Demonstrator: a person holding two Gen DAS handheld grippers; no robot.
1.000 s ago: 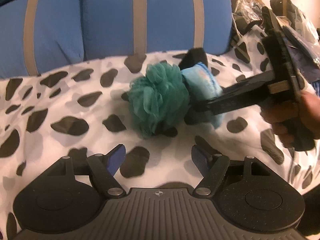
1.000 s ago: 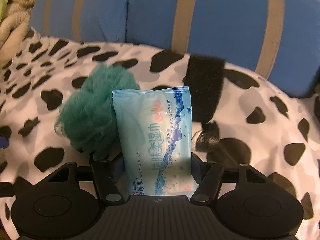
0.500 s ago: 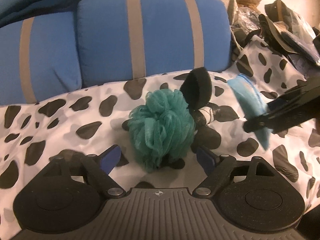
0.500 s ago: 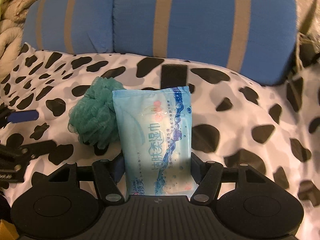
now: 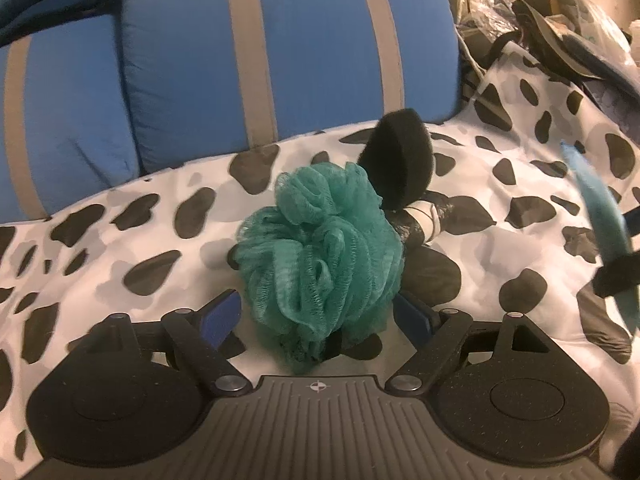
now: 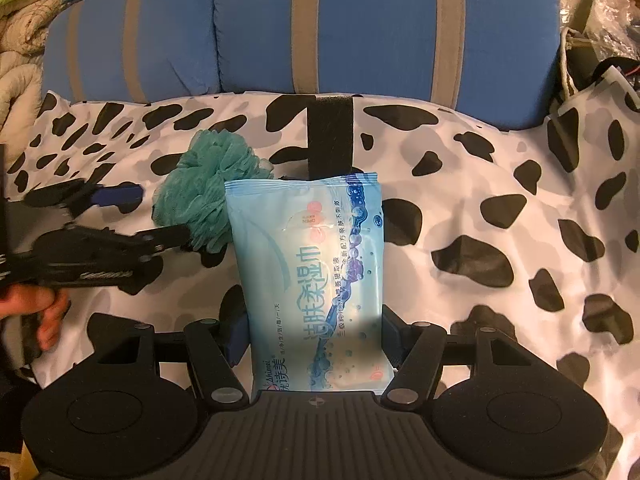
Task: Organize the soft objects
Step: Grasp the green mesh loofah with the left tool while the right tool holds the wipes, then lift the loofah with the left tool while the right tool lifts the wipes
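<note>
left gripper black, ribbed | fingers blue-padded | silver screws

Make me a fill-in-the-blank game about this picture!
1. The right gripper holds a pack of wet ____.
2. The fluffy bath sponge is ____ in colour.
3. The spotted blanket has white and ____ patches.
4. The left gripper has its jaws ____ around the sponge.

Answers: wipes; green; black; open

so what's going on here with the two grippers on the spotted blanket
A person is sorting soft things with a handheld gripper in each hand. The right gripper is clamped on a blue wet-wipes pack, held above the cow-print blanket. The left gripper has just been opening, and its jaws sit on either side of the green bath pouf without squeezing it. A black sponge stands just behind the pouf.
</note>
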